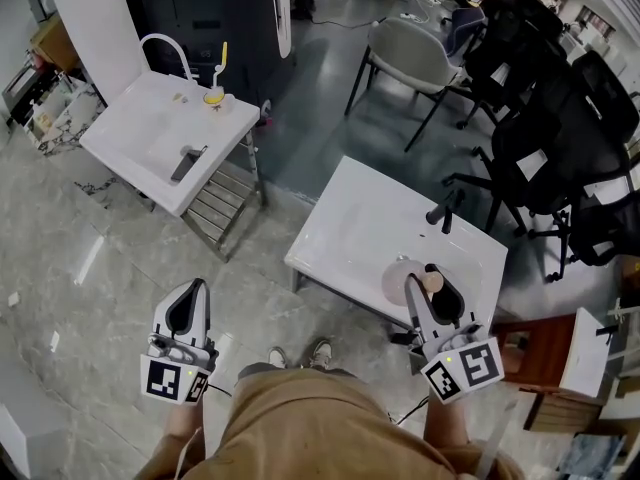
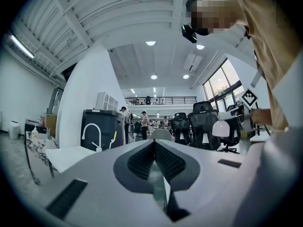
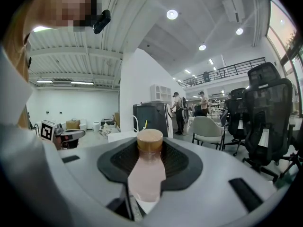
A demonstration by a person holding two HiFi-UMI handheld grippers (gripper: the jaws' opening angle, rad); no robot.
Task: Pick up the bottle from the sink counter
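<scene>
The bottle (image 3: 147,174) has a pale pink body and a brown cap (image 3: 150,140). It lies along the jaws of my right gripper (image 3: 150,150), which is shut on it with the cap pointing away from the camera. From the head view, the right gripper (image 1: 433,293) is held over the near edge of the white sink counter (image 1: 360,223), and the brown cap (image 1: 432,281) shows between the black pads. My left gripper (image 1: 192,303) hangs over the floor to the left, shut and empty. Its pads (image 2: 165,162) meet with nothing between them.
A black faucet (image 1: 445,208) stands at the counter's far side. A second white sink counter (image 1: 150,133) with a white faucet (image 1: 170,50) stands at the far left. Black office chairs (image 1: 560,138) and a grey chair (image 1: 410,58) crowd the back right. A wooden stand (image 1: 540,353) sits at my right.
</scene>
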